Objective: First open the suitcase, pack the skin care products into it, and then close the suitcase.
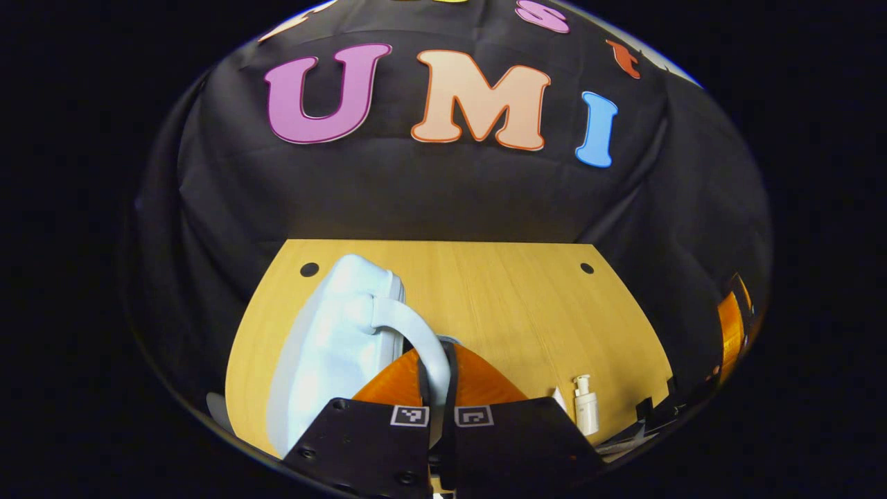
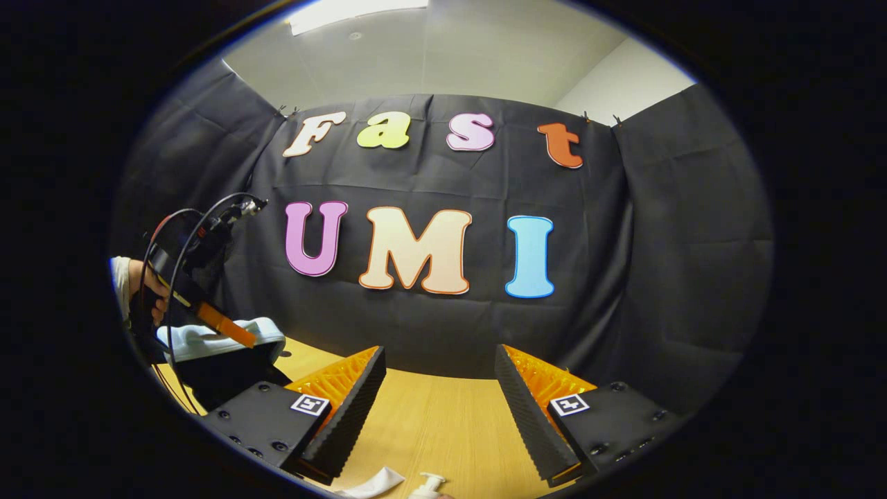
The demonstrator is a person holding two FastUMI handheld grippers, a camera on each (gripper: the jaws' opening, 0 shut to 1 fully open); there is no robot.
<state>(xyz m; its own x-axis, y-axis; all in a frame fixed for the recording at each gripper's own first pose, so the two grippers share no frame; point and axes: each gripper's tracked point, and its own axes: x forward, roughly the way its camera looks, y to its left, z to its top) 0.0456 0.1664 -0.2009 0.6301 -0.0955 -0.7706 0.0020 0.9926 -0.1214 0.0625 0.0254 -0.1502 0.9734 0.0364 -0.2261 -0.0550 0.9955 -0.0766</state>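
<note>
Pale blue suitcase [image 1: 332, 346], white pump bottle [image 1: 586, 407], yellow wood-grain table [image 1: 513, 305]

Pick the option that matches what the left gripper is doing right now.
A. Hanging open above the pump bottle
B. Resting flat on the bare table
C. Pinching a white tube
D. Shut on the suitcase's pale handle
D: in the left gripper view, the left gripper has both fingers closed against the handle of the light blue suitcase, while the pump bottle stands apart on the table.
</note>
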